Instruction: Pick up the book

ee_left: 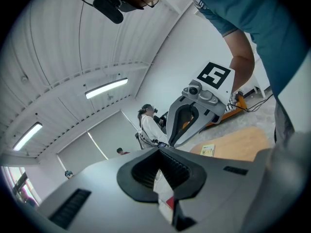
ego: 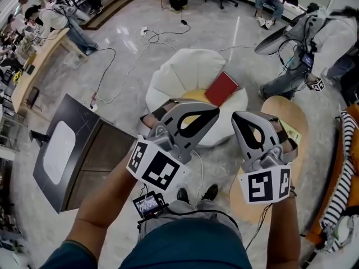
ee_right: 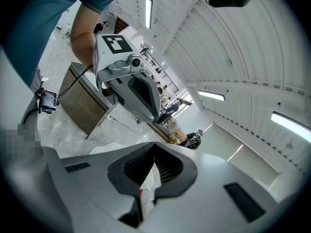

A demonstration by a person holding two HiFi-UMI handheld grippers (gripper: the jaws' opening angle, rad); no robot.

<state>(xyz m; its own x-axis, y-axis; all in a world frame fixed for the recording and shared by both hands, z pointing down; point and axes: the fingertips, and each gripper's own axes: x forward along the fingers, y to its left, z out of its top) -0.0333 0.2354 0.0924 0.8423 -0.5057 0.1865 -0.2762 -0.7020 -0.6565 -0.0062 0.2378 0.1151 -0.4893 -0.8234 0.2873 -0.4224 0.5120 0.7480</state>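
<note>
A: Grey stone floor (ego: pixel 196 32) strewn with cables, people busy round the edges. Where's the book?

B: The red book (ego: pixel 221 88) lies tilted on a yellow cushion (ego: pixel 193 96) in the white round seat (ego: pixel 179 72), just beyond both claws. Only the head view shows it plainly.

A: And the claws?

B: The left claw (ego: pixel 208 114) and right claw (ego: pixel 240 120) are held side by side on the near side of the seat. Each is pressed together with nothing pinched, and their own views show the ribbed pads meeting.

A: What do those views add?

B: The left gripper view catches ceiling lights (ee_left: pixel 107 88) and a person in white (ee_left: pixel 148 127). The right gripper view shows the brown side of the cabinet (ee_right: pixel 85 101).

A: Anything else holding things?

B: The round wooden table (ego: pixel 286 108) on the right carries a small booklet (ego: pixel 291 133), and the cabinet top bears a white pad (ego: pixel 59 150)
</note>
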